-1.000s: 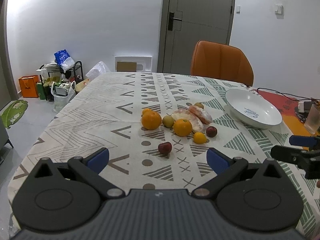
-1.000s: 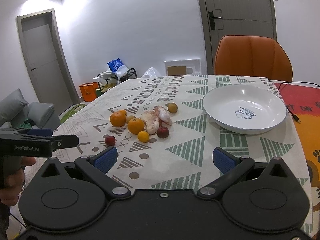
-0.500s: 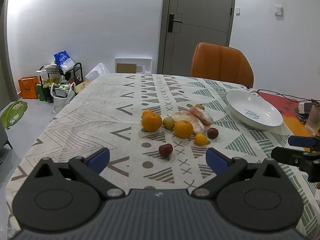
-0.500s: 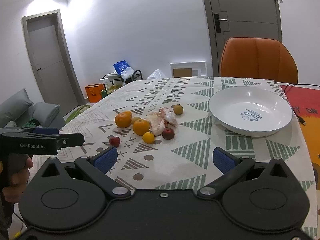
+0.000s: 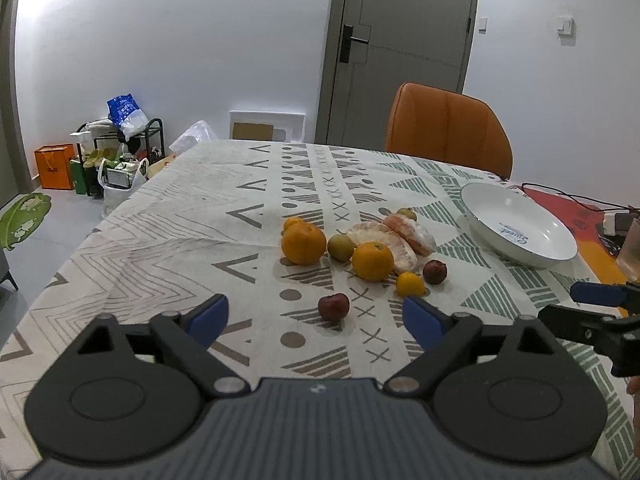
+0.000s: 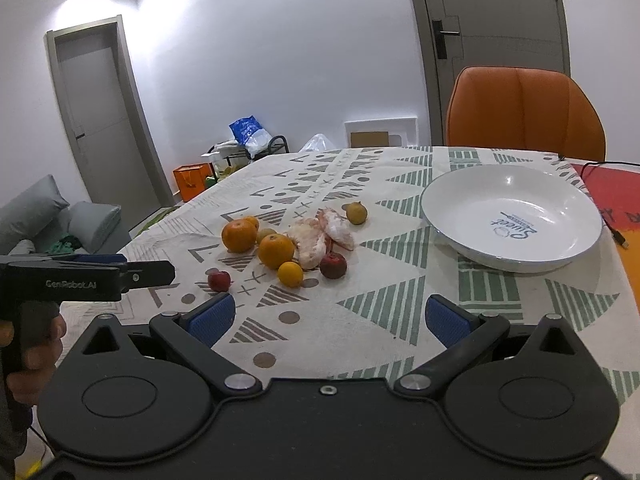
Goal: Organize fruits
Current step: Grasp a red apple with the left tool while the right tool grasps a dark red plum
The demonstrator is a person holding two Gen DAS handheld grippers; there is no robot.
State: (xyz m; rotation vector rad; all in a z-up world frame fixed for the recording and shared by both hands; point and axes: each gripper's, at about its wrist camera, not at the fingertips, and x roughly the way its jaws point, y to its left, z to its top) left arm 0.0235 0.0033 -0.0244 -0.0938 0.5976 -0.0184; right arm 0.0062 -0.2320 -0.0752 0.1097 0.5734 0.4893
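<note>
A cluster of fruit lies on the patterned tablecloth: two oranges [image 5: 303,243] [image 5: 372,261], peeled pomelo pieces [image 5: 408,233], a small yellow citrus [image 5: 410,284], small green-brown fruits [image 5: 340,247] and two dark red fruits [image 5: 333,306] [image 5: 435,271]. An empty white bowl [image 5: 520,228] stands to their right; it is large in the right wrist view [image 6: 512,216]. My left gripper [image 5: 316,316] is open and empty, just short of the near red fruit. My right gripper [image 6: 328,316] is open and empty, short of the fruit [image 6: 276,250] and the bowl.
An orange chair [image 5: 448,128] stands at the table's far side before a grey door [image 5: 404,48]. A red mat with cables [image 5: 576,208] and a glass [image 5: 630,252] lie at the right edge. A cluttered rack [image 5: 116,148] stands on the floor, left.
Both grippers have drifted slightly; the fruit cluster sits a little lower and nearer in the left view, and the right view has swung so the bowl looks closer. Both stay open.
</note>
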